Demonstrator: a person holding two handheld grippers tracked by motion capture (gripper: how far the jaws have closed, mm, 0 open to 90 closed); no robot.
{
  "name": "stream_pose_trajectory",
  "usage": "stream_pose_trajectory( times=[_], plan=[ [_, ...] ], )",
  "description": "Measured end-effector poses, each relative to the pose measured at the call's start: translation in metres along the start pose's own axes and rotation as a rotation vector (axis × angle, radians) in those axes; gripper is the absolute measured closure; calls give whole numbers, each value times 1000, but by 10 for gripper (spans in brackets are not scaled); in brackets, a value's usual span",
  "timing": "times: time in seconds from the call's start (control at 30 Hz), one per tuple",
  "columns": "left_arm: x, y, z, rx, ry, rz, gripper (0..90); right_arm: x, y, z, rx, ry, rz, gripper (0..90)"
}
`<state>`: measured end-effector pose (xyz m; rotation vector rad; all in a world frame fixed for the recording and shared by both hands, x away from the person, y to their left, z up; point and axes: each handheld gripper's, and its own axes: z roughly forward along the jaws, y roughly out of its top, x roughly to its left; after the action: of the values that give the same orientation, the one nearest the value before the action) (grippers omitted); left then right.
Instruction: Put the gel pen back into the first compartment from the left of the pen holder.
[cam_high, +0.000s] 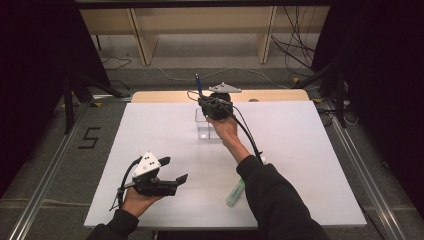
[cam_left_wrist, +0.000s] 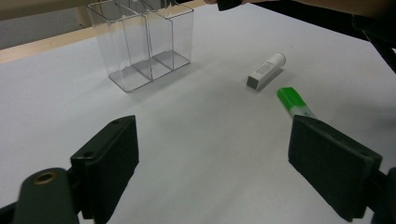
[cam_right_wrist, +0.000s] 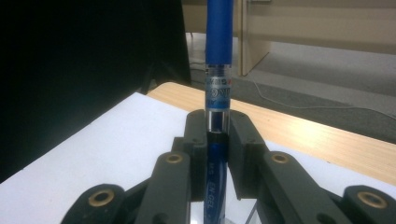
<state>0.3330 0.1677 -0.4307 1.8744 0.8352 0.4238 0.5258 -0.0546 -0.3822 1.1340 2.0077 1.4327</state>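
Now my right gripper (cam_high: 207, 100) clamps the blue pen (cam_right_wrist: 218, 84) upright above the clear organizer (cam_left_wrist: 142, 42) at frame centre, while my left gripper (cam_high: 176, 171) gapes wide at lower left.

Lighting: overhead, even on white table (cam_high: 165, 130); surroundings dark. Shadows: soft, short. Focus: near jaws blurred in both gripper views; slight grain.

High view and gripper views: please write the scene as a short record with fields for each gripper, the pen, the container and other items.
right gripper: shut on the blue pen, above the organizer
blue pen: upright between the jaws
left gripper: open, nothing between the jaws
clear organizer: on the white board, compartments look empty
white tube: lying on the board
green marker: lying beside the white tube
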Motion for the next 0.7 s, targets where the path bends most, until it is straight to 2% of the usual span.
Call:
stream_pose_trajectory(
  times=[0.7],
  plan=[
    [0, 0, -1, -1, 1, 6, 159, 6, -9, 19, 25, -37, -19, 791]
  ],
)
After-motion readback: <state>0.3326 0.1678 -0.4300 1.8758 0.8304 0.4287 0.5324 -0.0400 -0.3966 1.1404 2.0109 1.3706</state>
